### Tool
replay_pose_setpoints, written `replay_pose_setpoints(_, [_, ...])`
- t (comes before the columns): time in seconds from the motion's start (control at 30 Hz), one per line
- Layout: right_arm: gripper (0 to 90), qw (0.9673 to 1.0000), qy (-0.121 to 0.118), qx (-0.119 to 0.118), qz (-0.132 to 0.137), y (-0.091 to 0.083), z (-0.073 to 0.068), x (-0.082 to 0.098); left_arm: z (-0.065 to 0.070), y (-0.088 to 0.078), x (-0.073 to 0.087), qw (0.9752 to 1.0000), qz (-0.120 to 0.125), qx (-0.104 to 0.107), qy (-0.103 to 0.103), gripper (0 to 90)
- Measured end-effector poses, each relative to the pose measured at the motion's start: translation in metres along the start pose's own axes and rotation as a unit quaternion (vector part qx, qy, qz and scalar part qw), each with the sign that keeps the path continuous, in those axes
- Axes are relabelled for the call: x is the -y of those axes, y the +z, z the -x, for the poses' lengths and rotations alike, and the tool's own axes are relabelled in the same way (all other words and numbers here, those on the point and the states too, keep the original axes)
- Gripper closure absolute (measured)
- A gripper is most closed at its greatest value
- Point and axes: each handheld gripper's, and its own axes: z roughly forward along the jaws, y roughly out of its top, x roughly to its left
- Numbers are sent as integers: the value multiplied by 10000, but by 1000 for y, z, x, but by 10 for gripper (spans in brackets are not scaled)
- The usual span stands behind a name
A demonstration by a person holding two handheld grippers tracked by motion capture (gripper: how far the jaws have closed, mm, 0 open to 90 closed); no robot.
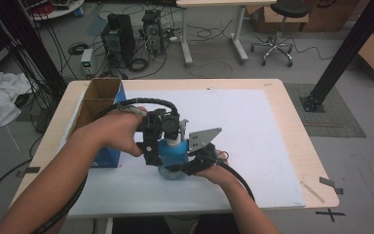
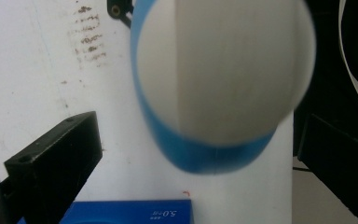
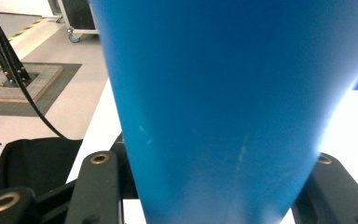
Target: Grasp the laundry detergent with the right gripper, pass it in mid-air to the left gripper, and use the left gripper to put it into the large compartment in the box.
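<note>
A blue spray bottle (image 1: 173, 155) with a white top stands on the white mat (image 1: 258, 131) in the middle of the table. My right gripper (image 1: 197, 163) comes in from the right and is shut on the bottle's body; in the right gripper view the blue wall (image 3: 223, 102) sits between both jaws of the gripper (image 3: 209, 161). My left gripper (image 1: 157, 139) is at the bottle's upper part from the left. In the left gripper view the bottle's white, blue-rimmed top (image 2: 223, 79) lies between the gripper's (image 2: 200, 123) wide-apart jaws, which stand clear of it.
An open cardboard box (image 1: 97, 97) with a blue carton (image 1: 108, 157) against it stands at the table's left; the blue carton (image 2: 130, 213) lies just below the left gripper. The wooden table edge (image 1: 299, 141) runs along the right of the mat.
</note>
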Motion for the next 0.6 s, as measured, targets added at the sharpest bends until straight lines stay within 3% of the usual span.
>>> replay_pose_setpoints(0.3, [463,10000,0,-44,15,13,0,-4,3,4,-5,10000,-75,30,49,1])
replay_pose_setpoints(0.47, [463,9999,-123,0,94,17,1,-8,5,6,-7,10000,-97,16,17,1])
replay_pose_setpoints(0.6, [463,10000,-48,-35,43,18,-1,-9,6,8,-8,9999,-149,16,14,1])
